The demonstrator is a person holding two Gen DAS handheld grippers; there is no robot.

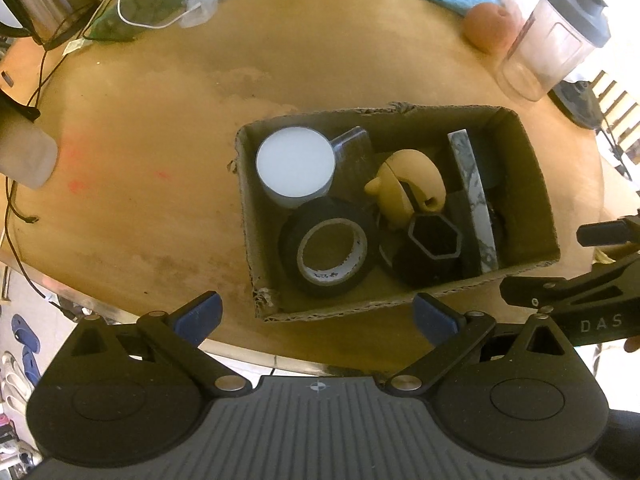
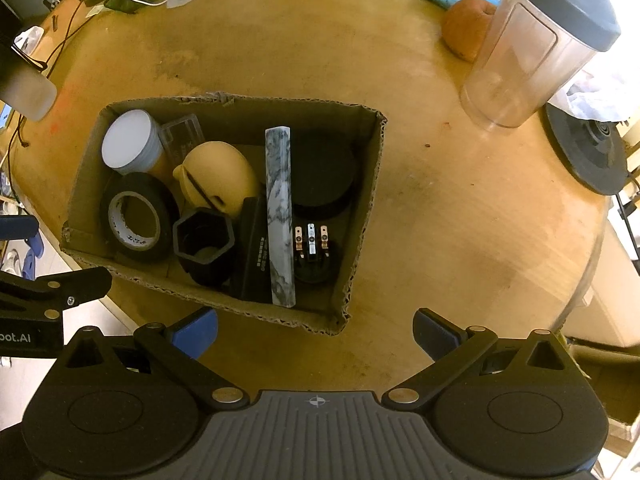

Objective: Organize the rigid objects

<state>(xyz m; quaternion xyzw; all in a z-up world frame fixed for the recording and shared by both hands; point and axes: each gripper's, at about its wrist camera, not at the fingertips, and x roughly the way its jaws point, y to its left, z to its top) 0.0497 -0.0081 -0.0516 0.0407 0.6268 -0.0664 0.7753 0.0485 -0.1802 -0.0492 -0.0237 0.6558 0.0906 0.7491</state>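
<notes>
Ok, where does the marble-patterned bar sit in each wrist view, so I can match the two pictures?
Left wrist: the marble-patterned bar stands on edge in the right part of the cardboard box, right of the picture's centre.
Right wrist: the bar runs near-vertically in the box, slightly left of centre.
Shared landmark: the black tape roll in the box's near-left corner.

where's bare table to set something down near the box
Bare wood lies right of the cardboard box, up to the blender jar, and left of it toward the cables. Inside it is crowded: tape roll, marble bar. The back edge is cluttered.
</notes>
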